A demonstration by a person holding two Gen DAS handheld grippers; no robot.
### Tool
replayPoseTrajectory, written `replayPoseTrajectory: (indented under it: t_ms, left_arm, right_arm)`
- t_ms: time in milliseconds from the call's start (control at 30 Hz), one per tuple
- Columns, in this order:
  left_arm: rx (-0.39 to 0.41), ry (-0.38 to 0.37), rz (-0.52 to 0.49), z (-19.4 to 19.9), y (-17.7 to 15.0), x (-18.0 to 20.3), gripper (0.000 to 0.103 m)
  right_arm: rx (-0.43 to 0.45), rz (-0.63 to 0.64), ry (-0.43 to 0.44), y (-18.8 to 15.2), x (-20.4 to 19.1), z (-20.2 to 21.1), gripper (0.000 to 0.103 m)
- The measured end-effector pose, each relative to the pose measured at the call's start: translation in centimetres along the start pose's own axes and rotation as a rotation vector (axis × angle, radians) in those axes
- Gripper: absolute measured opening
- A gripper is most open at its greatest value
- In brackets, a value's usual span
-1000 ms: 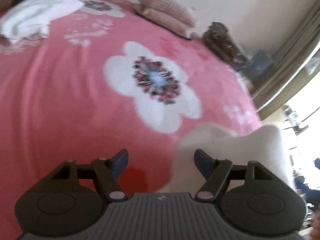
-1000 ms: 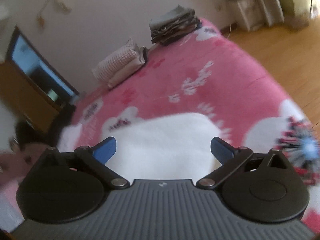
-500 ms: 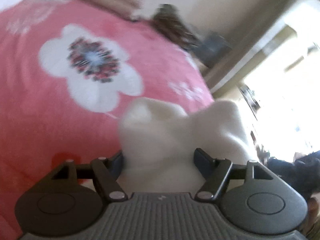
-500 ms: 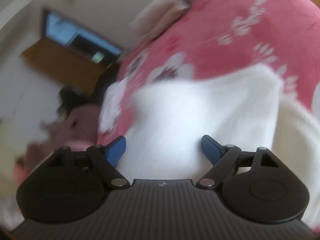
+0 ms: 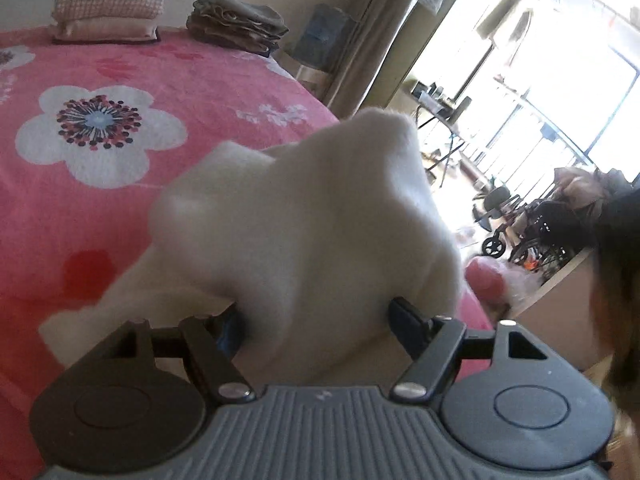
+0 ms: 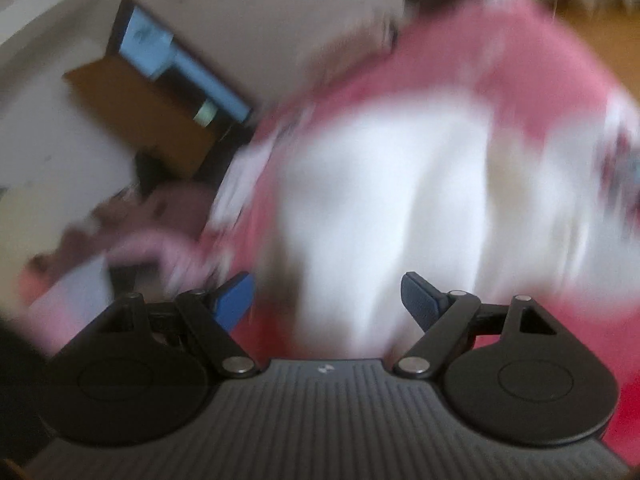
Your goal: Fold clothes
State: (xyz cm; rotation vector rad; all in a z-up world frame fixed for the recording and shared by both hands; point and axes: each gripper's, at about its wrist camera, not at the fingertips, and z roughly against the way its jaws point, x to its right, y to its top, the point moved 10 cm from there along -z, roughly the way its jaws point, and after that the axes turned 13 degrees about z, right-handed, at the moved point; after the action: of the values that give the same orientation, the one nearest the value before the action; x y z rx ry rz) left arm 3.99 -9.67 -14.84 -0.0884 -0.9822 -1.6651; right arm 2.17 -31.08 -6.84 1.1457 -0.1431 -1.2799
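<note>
**White garment lifted over a pink bed**

A bunched white garment (image 5: 304,216) fills the middle of the left wrist view, raised above a pink bedspread (image 5: 100,216) printed with large white flowers. The left gripper (image 5: 316,320) has the cloth packed between its blue-padded fingers (image 5: 404,320); the pads press into the fabric on both sides, and its jaws are opening slightly. Part of the garment trails down to the bedspread below and left of the gripper.

At the far edge of the bedspread lie a checked pillow (image 5: 106,12) and, beside it, a stack of folded brown clothes (image 5: 236,20). Past the bed's right edge stands a bright window (image 5: 560,80).

The right wrist view is heavily blurred. The right gripper (image 6: 328,300) has the same white garment (image 6: 384,208) between its fingers; whether its pads grip the cloth I cannot tell.
</note>
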Motion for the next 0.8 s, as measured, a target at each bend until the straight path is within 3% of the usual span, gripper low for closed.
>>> replayPoseTrajectory:
  t_ms: [67,167,267,333,433,500,667,800]
  left_arm:
    - [0.004,0.014,-0.006,0.0,-0.2,0.2,0.077]
    - [0.009,0.031,-0.041,0.1,-0.7,0.3,0.077]
    - [-0.003,0.034,-0.049,-0.1,-1.6,-0.4,0.077]
    - [-0.016,0.017,-0.025,0.0,-2.2,-1.0,0.077]
    - [-0.088,-0.019,-0.045,0.1,-3.7,-1.1,0.078]
    - [-0.138,-0.043,-0.060,0.3,-4.7,-1.2,0.078]
    - [-0.253,-0.052,-0.245,1.5,-8.1,-0.4,0.079]
    - [-0.297,-0.058,-0.271,3.2,-10.1,-0.4,0.079]
  right_arm:
    - [0.000,0.048,-0.112,5.0,0.8,-2.7,0.081]
    - [-0.063,0.080,-0.116,9.4,0.8,-9.1,0.081]
    - [-0.195,0.193,-0.183,8.7,1.4,-15.3,0.073]
    - [-0.306,0.230,-0.218,6.2,2.5,-18.0,0.055]
    - [-0.377,0.245,-0.199,0.9,3.2,-16.9,0.054]
    - [-0.334,0.267,-0.196,-1.4,2.0,-13.0,0.054]
    - [-0.411,0.148,-0.214,-8.5,-0.6,-5.8,0.054]
    - [-0.476,0.042,-0.248,-15.1,-1.3,-2.7,0.055]
